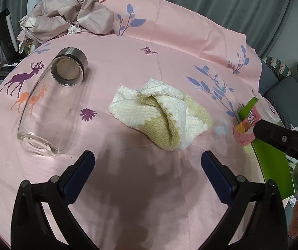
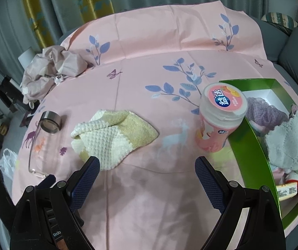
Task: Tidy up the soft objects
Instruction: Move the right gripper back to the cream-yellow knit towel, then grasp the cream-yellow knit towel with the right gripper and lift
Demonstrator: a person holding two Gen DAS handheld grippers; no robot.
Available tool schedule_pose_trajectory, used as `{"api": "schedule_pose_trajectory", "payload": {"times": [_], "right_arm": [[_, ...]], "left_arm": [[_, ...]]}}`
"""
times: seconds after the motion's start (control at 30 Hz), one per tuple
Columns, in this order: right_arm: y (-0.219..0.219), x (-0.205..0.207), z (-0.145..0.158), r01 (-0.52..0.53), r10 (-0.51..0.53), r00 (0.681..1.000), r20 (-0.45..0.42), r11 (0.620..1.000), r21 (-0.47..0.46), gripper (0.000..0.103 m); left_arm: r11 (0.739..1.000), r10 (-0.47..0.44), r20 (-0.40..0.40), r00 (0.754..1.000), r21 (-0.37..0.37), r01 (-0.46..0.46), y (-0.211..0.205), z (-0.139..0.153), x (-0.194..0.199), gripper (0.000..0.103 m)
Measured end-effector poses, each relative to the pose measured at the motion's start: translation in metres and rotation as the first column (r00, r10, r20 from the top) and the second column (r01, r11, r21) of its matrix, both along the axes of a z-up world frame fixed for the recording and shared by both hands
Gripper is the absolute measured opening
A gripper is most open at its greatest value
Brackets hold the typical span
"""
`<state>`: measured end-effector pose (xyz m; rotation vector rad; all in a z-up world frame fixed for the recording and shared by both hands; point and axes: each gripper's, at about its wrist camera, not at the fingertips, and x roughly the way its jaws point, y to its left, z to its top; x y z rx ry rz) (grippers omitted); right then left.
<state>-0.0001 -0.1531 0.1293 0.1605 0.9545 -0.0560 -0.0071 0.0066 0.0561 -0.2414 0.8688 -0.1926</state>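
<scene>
A crumpled white and yellow knitted cloth [image 1: 161, 114] lies on the pink tablecloth; it also shows in the right wrist view [image 2: 111, 139]. My left gripper [image 1: 148, 164] is open and empty, just in front of the cloth. My right gripper [image 2: 148, 170] is open and empty, with its left finger [image 2: 86, 179] close to the cloth's near edge. A green box [image 2: 247, 145] at the right holds a pale blue cloth [image 2: 291, 141], a purple knitted piece [image 2: 263, 112] and other soft items.
A glass bottle with a steel cap [image 1: 51, 108] lies on its side at the left. A pink gum jar [image 2: 217, 120] stands against the green box. A crumpled mauve cloth [image 1: 69, 16] sits at the far left. A grey sofa [image 1: 291, 83] is at the right.
</scene>
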Motion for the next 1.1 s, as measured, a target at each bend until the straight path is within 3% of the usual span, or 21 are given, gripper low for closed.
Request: {"api": "schedule_pose_trajectory", "payload": {"times": [0.23,0.6,0.87,1.03,1.1], "right_arm": [[0.003,0.002,-0.004,-0.013,0.013,1.000,-0.011,1.000,0.009,0.093],[0.008,0.017,-0.020,-0.060,0.062,0.998,-0.018,0.990,0.126,0.093],[0.028,0.059,-0.053,-0.109,0.119,0.992,-0.040,0.977,0.184,0.093],[0.032,0.079,-0.092,-0.127,0.142,0.985,-0.100,0.982,0.141,0.093],[0.032,0.075,-0.092,-0.129,0.136,0.990,-0.044,0.982,0.138,0.088]], "left_arm": [[1.000,0.013,-0.006,1.000,0.002,-0.013,0.002,-0.001,0.001,0.102],[0.999,0.050,-0.059,0.997,0.010,-0.049,0.010,-0.006,0.003,0.101],[0.997,0.071,-0.093,0.993,-0.002,-0.072,0.015,-0.009,0.005,0.097],[0.997,0.072,-0.098,0.993,0.002,-0.072,0.014,-0.010,0.005,0.096],[0.998,0.069,-0.101,0.993,0.001,-0.070,0.014,-0.011,0.005,0.096]]}}
